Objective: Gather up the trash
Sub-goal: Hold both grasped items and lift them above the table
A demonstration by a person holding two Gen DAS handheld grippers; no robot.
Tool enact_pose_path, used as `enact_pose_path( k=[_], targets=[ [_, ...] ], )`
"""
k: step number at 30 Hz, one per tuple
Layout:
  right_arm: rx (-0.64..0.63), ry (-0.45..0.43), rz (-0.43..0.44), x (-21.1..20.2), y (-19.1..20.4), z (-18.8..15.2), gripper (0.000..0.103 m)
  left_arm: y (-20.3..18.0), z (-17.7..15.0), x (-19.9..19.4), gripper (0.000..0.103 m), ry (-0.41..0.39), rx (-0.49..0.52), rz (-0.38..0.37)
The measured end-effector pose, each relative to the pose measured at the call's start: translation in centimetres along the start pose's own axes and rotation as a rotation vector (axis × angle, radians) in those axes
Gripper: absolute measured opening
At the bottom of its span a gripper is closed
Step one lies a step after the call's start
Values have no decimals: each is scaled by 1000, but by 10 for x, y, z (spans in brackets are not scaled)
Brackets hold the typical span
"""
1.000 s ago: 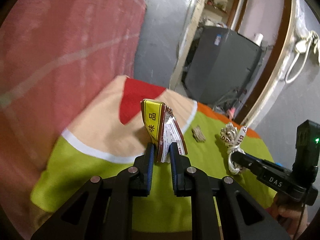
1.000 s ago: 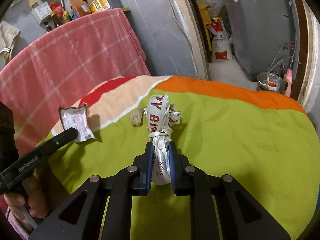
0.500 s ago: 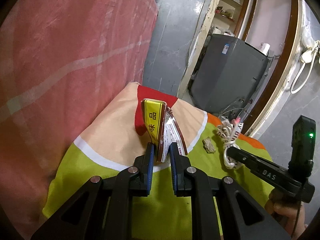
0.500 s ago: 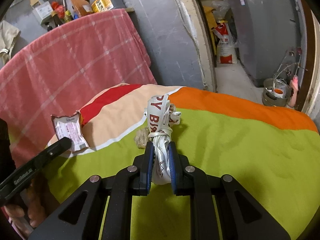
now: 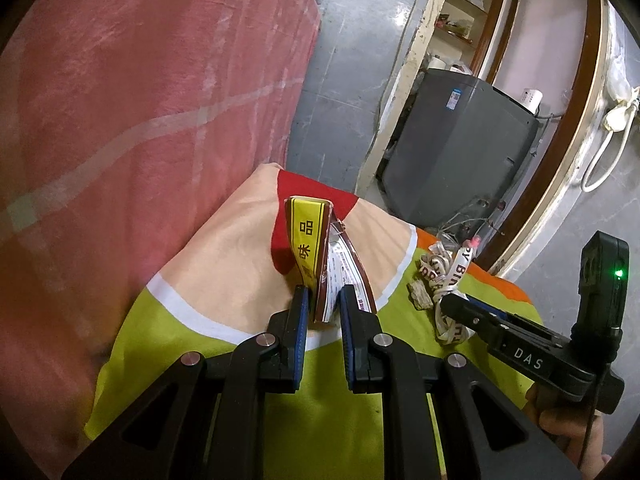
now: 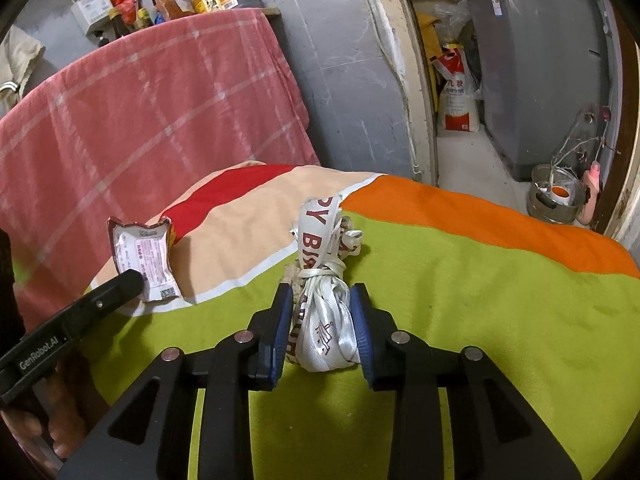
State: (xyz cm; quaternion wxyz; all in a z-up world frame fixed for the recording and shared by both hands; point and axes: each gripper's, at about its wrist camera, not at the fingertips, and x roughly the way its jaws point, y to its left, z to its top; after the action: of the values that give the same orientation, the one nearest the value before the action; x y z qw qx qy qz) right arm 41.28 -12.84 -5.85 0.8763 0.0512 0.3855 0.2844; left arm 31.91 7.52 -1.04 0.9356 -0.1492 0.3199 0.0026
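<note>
Trash lay on a bright bedspread (image 6: 480, 280) of green, orange, cream and red, the widest thing before us, with a pink checked blanket (image 6: 152, 112) draped high behind it and a grey washing machine (image 5: 460, 152) standing past the doorway. Bottles and boxes (image 6: 160, 0) crowded a shelf above the blanket, and a printed sack (image 6: 456, 96) leaned by the door frame, well apart from the bed.

We held the left gripper (image 5: 323, 308) narrowly parted, its blue pads touching a yellow-and-brown snack wrapper (image 5: 316, 256) that stood upright between them over the cream patch. The right gripper (image 6: 322, 320) had its jaws wider apart, flanking a knotted bundle of white printed ribbon (image 6: 324, 280) that rested on the green cloth; whether the pads pressed it we could not tell. A small brownish scrap (image 5: 420, 296) sat on the spread just beside the ribbon, partly hidden behind it in the right wrist view. Each gripper's black finger showed in the other's view, the left one crossing in front of the wrapper's lower edge.
</note>
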Motion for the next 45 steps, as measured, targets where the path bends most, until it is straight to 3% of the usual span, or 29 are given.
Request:
enact_pose_path(
  k=[8, 14, 17, 19, 28, 36, 40, 45],
  targets=[
    [-36, 13, -9, 8, 11, 3, 40, -1, -3, -5, 13, -12, -15, 12],
    [-81, 83, -38, 29, 22, 6, 43, -3, -7, -9, 13, -18, -26, 27],
    [-96, 94, -65, 31, 24, 6, 39, -4, -7, -11, 13, -18, -27, 27],
    [-100, 95, -81, 31, 24, 5, 30, -5, -7, -11, 13, -17, -28, 26],
    [-117, 78, -52, 23, 29, -1, 15, -9, -9, -15, 12, -19, -1, 9],
    [-106, 30, -36, -2, 27, -11, 14, -14, -14, -18, 11, -17, 29, -3],
    [-89, 32, -25, 5, 23, -5, 15, -11, -14, -16, 11, -20, 4, 17],
    [-88, 66, -19, 22, 23, 2, 23, -2, -11, -18, 11, -43, -33, 30]
  ],
)
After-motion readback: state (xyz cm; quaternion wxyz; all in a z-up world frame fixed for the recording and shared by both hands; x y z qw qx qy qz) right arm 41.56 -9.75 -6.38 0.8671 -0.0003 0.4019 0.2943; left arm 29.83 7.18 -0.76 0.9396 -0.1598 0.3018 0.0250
